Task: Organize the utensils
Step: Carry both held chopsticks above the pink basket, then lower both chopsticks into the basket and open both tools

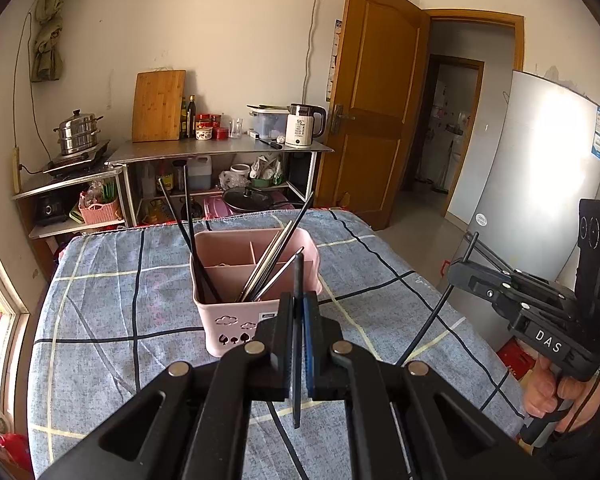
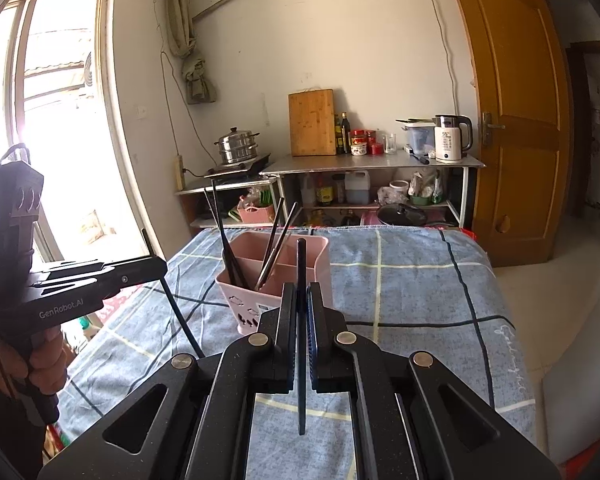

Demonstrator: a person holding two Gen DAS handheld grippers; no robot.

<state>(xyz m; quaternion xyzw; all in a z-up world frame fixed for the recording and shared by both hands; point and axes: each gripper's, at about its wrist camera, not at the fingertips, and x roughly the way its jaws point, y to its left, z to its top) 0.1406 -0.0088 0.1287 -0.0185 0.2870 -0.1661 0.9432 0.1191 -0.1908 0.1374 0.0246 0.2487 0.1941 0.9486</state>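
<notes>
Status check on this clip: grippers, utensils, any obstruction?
Left gripper shut on a black chopstick. Right gripper shut on another black chopstick. Pink holder ahead on checked cloth, already holding several utensils. Nothing blocking its open top.

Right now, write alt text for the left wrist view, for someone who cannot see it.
The left claw is shut on a dark chopstick held upright in front of a pink holder on a blue checked cloth. Chopsticks already lean inside the holder. At right, the right claw grips another chopstick.
</notes>
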